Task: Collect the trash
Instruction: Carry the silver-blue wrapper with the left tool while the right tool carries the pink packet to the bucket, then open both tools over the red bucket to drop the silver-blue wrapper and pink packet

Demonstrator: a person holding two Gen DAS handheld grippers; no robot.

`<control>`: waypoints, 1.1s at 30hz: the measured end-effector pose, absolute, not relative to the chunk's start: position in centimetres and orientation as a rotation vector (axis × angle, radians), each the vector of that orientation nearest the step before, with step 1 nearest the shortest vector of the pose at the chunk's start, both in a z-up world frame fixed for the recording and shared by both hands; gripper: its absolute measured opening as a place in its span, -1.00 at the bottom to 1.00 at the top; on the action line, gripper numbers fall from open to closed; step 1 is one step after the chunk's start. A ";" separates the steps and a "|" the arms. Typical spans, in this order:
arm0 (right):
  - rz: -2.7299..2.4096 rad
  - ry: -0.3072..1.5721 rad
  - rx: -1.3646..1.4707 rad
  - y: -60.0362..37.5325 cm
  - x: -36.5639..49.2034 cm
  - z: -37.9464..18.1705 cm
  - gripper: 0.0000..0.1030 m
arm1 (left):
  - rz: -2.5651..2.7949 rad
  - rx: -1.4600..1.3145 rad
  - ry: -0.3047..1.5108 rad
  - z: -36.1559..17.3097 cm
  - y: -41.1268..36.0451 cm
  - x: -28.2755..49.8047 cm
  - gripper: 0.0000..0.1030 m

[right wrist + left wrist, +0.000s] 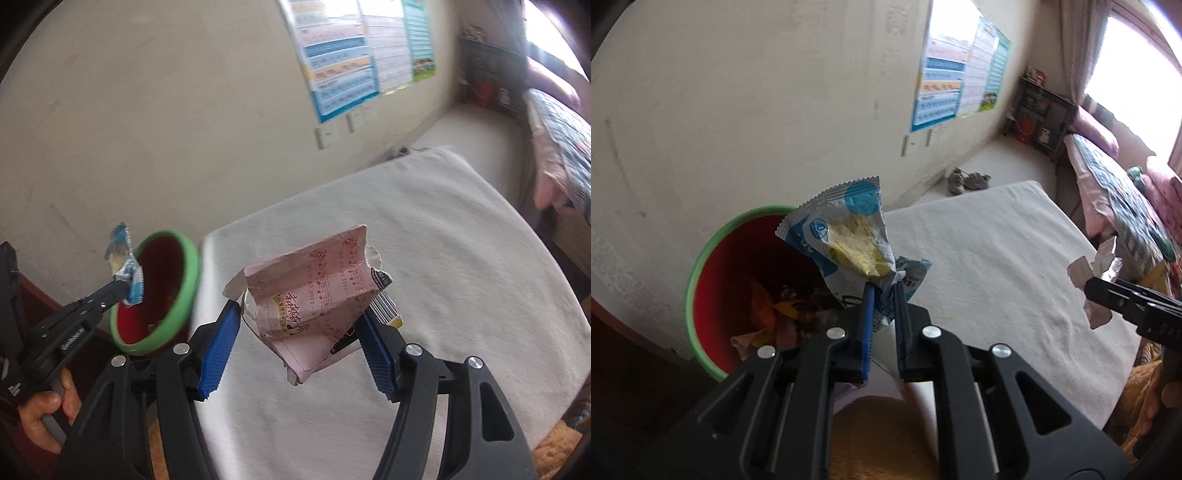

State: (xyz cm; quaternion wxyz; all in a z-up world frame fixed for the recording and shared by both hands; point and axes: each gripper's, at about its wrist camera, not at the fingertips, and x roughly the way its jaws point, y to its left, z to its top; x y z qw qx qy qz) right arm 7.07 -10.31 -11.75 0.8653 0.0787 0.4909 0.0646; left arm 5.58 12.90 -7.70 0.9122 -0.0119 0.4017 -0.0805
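Both grippers loaded above a white cloth-covered table point(443, 258) beside a cream wall point(738, 110).
Left gripper point(884, 291) clamps blue wrapper point(849, 236) before the bin point(701, 266); right gripper point(295, 321) pinches pink carton point(317, 299). Bin contents indistinct.

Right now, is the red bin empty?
No, the red bin already holds crumpled wrappers at its bottom.
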 end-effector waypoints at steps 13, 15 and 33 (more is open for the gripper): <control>0.400 1.049 -0.030 4.4 13.3 -13.6 0.22 | 0.004 -0.105 0.850 -9.7 22.9 7.7 -0.82; 0.424 1.057 -0.052 6.0 14.2 -14.0 0.22 | 0.016 -0.123 0.873 -10.4 24.2 8.4 -0.82; 0.464 1.094 -0.151 12.0 15.7 -15.4 0.22 | 0.030 -0.186 0.930 -13.2 27.3 10.3 -0.80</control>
